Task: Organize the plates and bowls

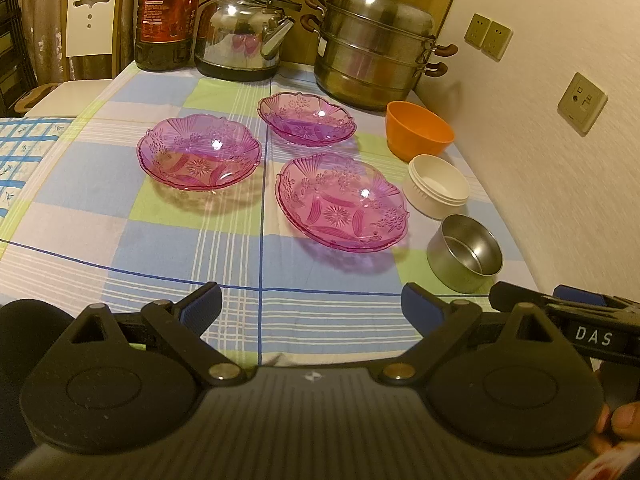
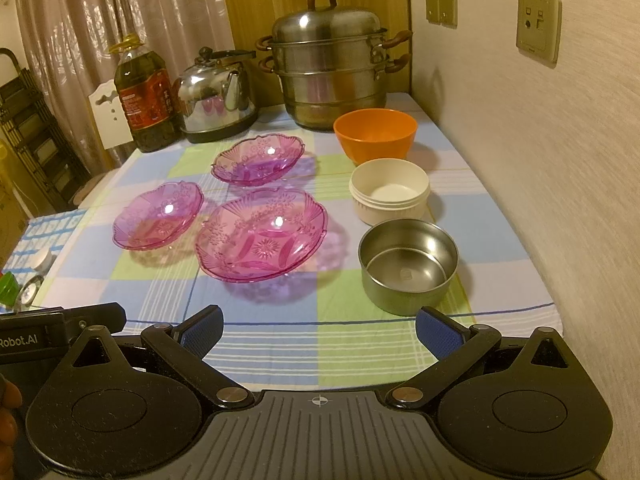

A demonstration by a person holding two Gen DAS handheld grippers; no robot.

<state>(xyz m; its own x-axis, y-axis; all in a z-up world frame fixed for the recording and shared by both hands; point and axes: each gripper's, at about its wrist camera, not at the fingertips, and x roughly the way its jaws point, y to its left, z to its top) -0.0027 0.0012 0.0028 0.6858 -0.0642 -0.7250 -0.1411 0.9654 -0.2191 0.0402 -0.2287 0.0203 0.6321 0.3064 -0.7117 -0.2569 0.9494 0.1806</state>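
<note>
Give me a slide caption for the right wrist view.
Open right gripper faces three pink plates and orange, white and steel bowls.

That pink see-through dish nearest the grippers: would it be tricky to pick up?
The nearest pink dish looks like thin moulded plastic, so probably light and stiff. Its glossy surface may slip between the pads. Its shallow, flared scalloped rim likely lets it tilt if pinched on one edge.

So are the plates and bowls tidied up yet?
Not yet. Nothing is stacked: three pink plates lie apart, and the orange bowl, white bowl and metal bowl stand in a row. The left hand-held gripper and right hand-held gripper are open and empty. All sorting remains.
</note>
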